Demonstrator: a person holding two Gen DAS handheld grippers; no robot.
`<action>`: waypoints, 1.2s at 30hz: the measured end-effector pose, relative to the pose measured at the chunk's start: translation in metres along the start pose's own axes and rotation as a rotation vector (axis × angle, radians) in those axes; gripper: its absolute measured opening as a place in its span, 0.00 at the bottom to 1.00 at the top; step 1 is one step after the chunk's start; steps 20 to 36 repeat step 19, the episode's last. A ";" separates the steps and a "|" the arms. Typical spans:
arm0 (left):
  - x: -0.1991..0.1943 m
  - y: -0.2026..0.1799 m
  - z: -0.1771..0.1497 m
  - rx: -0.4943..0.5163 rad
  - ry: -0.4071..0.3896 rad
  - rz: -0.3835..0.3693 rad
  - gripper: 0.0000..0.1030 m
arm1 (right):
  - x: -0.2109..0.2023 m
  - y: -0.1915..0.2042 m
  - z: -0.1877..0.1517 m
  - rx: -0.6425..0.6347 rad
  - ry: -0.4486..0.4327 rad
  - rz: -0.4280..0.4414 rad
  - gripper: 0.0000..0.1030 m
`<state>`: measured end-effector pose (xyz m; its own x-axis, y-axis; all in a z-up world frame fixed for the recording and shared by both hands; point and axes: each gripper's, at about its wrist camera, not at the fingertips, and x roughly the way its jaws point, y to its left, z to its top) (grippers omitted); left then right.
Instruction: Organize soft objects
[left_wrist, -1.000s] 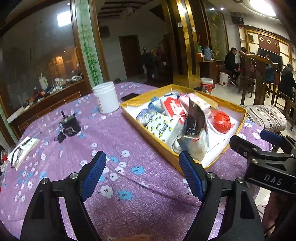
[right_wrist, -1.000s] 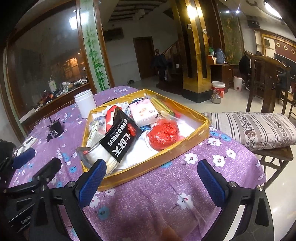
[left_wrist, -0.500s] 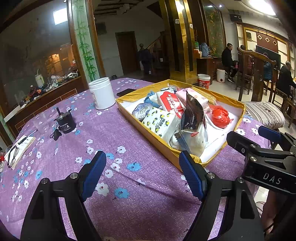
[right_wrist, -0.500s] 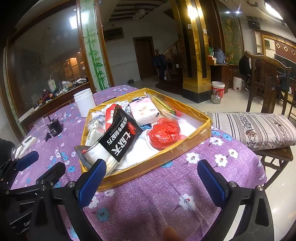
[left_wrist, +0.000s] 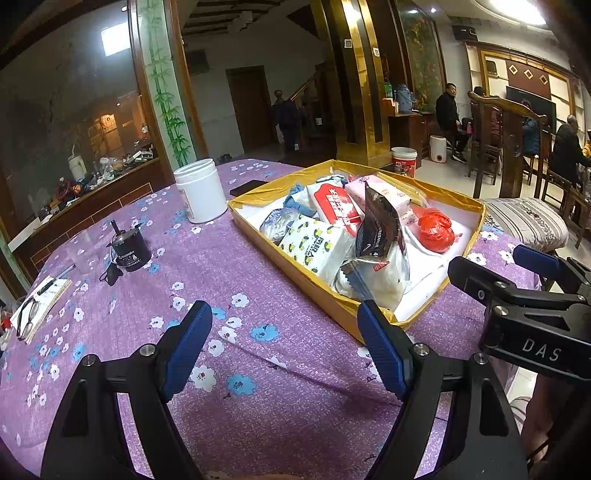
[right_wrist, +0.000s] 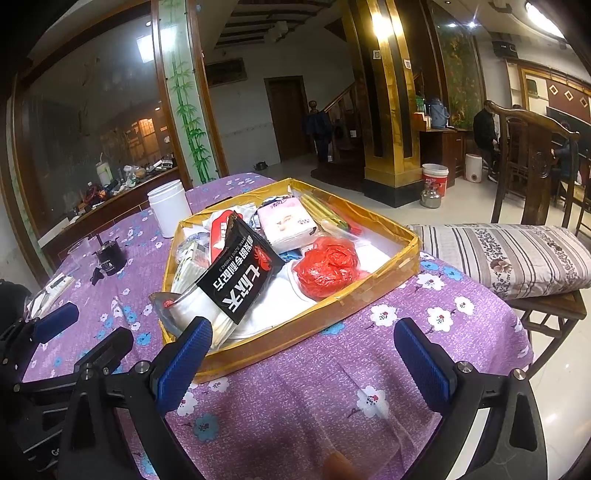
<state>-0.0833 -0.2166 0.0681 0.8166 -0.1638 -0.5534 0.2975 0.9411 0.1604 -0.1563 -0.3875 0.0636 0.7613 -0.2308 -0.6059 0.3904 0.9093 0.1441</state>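
Note:
A shallow gold box (left_wrist: 321, 291) (right_wrist: 369, 291) sits on the purple flowered tablecloth (left_wrist: 207, 258). It holds soft packs: a black-and-silver pouch (left_wrist: 380, 236) (right_wrist: 240, 284) standing at the near end, a red plastic bag (left_wrist: 436, 229) (right_wrist: 328, 266), a pink tissue pack (right_wrist: 288, 225), a lemon-print tissue pack (left_wrist: 317, 247) and a red-and-white pack (left_wrist: 332, 203). My left gripper (left_wrist: 284, 347) is open and empty above the cloth, near the box's near corner. My right gripper (right_wrist: 306, 358) is open and empty in front of the box; it also shows in the left wrist view (left_wrist: 509, 273).
A white jar (left_wrist: 199, 192) (right_wrist: 170, 206) stands beyond the box. A small black motor (left_wrist: 129, 251) and a notepad with glasses (left_wrist: 37, 306) lie at left. A black phone (left_wrist: 247, 186) lies by the box. A wooden chair with a striped cushion (right_wrist: 509, 254) stands at right.
Both grippers have drawn back and risen slightly, so the box looks a little farther off. Both stay open and empty. Nothing in the box has moved.

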 end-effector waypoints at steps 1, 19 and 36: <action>0.000 0.000 0.000 0.001 0.000 0.003 0.79 | 0.000 0.000 0.000 0.001 -0.001 0.000 0.97; 0.002 0.007 0.002 -0.031 0.012 0.021 0.79 | 0.002 -0.003 -0.001 0.005 0.003 -0.011 0.97; 0.002 0.007 0.002 -0.031 0.012 0.021 0.79 | 0.002 -0.003 -0.001 0.005 0.003 -0.011 0.97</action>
